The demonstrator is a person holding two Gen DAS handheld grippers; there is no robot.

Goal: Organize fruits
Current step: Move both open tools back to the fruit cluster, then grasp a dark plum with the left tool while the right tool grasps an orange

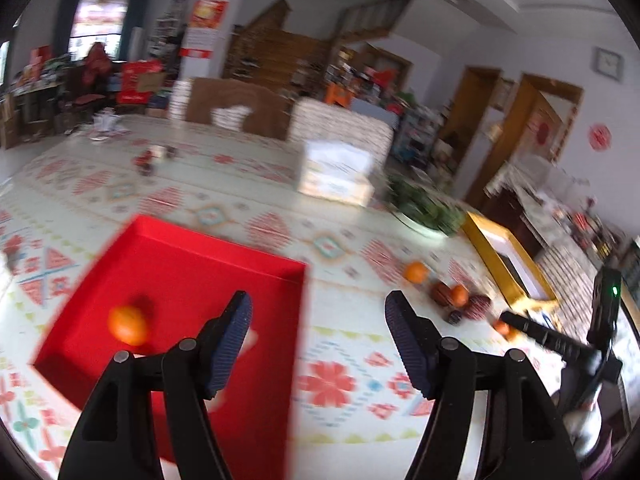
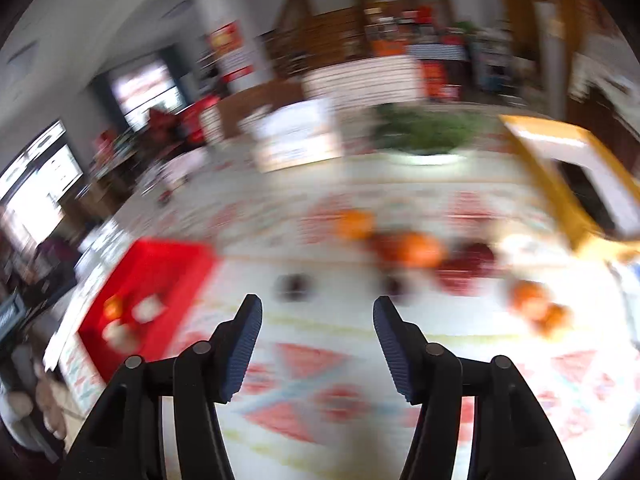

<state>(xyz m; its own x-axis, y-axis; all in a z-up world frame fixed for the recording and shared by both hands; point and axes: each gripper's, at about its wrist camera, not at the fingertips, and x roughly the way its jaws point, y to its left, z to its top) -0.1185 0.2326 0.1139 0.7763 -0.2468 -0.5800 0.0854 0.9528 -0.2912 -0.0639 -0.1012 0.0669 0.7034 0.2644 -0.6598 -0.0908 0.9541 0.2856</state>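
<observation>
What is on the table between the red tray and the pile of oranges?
Only bare patterned tablecloth between the red tray and the oranges, in the left wrist view.

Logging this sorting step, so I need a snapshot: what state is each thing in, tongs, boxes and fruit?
Left tongs: open, nothing between the fingers.
Right tongs: open, empty.
Red box: open-topped, one orange inside.
Gold box: open-topped, contents too blurred to tell.
Loose fruit: oranges and dark red fruit on the patterned tablecloth, between the boxes, unsorted.
</observation>
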